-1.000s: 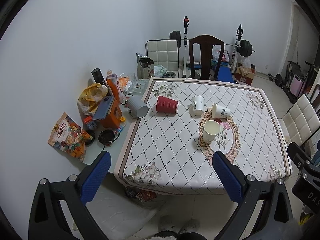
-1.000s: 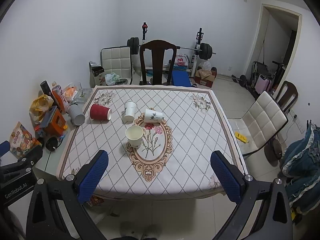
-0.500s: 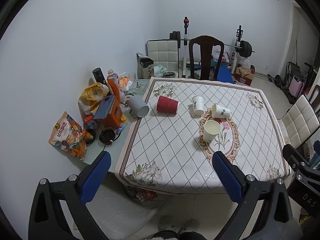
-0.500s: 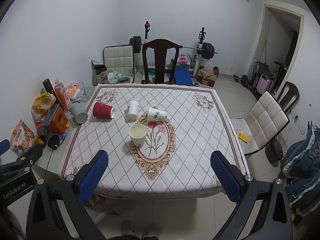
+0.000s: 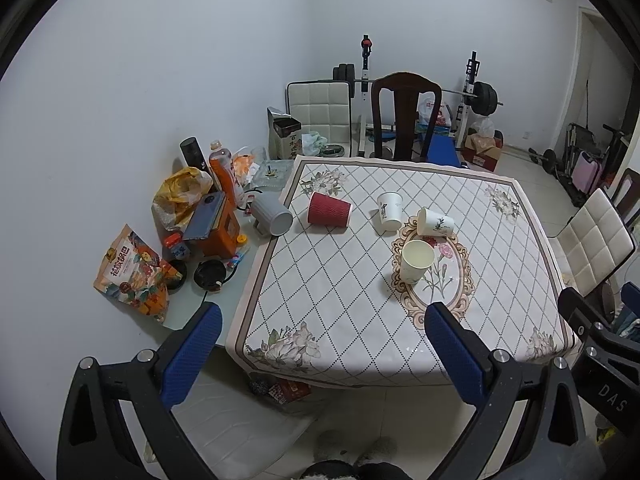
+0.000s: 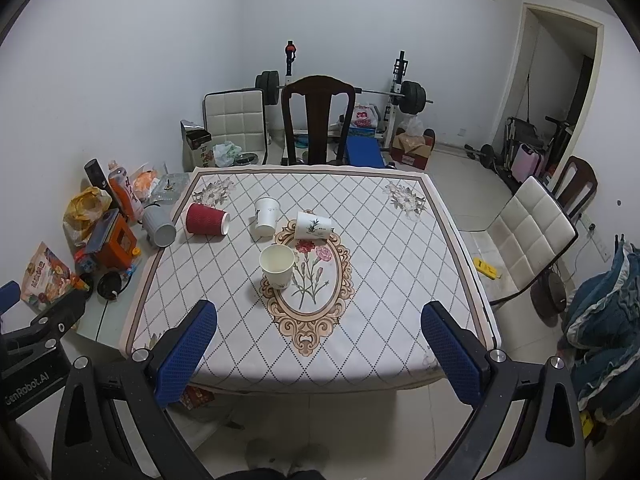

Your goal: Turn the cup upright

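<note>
- Left wrist view: the bench (image 5: 360, 312) under a diamond-pattern cloth fills the middle, with both hand-held grippers held off its near edge.
- The left hand-held gripper (image 5: 320, 350) has its blue pads spread wide with nothing between them; the right hand-held gripper (image 6: 318, 346) is likewise spread wide and empty.
- The grey mug (image 5: 272, 214) lies on its side at the bench's left edge, mouth toward the camera.
- The red cup (image 5: 329, 214) lies on its side just right of the mug, long axis across the bench, mouth to the right.
- The flower-print cup (image 5: 435, 222) lies on its side at the far rim of the oval medallion, long axis across the bench; from the right wrist view its mouth faces left.
- The white cup (image 5: 390, 211) stands between those two, tilted slightly.
- The cream cup (image 5: 416, 261) stands upright, mouth up, nearest the grippers.
- All cups lie well apart from both grippers, ahead of them.
</note>
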Demonstrator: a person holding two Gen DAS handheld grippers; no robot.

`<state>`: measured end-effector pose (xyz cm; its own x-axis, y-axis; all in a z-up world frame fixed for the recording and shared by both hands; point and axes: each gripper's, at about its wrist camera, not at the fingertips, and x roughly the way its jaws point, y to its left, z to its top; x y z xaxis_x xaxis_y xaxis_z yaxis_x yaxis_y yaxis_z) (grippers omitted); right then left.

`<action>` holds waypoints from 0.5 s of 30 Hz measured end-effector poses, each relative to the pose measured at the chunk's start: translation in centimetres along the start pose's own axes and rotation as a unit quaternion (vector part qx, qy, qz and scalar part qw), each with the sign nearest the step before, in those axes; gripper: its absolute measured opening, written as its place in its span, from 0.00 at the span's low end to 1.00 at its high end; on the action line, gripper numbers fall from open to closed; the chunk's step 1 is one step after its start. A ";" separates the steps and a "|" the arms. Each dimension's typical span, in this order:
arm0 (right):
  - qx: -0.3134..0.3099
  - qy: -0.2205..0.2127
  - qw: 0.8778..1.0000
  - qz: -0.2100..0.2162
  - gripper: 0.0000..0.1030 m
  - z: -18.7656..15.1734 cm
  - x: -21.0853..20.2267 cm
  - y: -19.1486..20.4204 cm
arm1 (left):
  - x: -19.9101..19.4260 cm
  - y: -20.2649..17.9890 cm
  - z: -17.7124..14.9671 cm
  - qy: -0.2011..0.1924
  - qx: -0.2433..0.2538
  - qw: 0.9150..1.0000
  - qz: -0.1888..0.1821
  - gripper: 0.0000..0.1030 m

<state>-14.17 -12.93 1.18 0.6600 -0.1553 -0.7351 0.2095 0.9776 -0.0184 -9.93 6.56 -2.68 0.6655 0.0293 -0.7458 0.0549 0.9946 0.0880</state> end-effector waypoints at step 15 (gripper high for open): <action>0.004 0.000 1.000 -0.006 1.00 0.1 -0.2 -0.1 | -0.1 -0.3 0.2 0.001 0.001 1.000 -0.006 1.00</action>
<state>-14.27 -12.98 1.40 0.6569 -0.1661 -0.7355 0.2228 0.9746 -0.0211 -9.89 6.28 -2.53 0.6636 0.0175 -0.7478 0.0645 0.9947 0.0805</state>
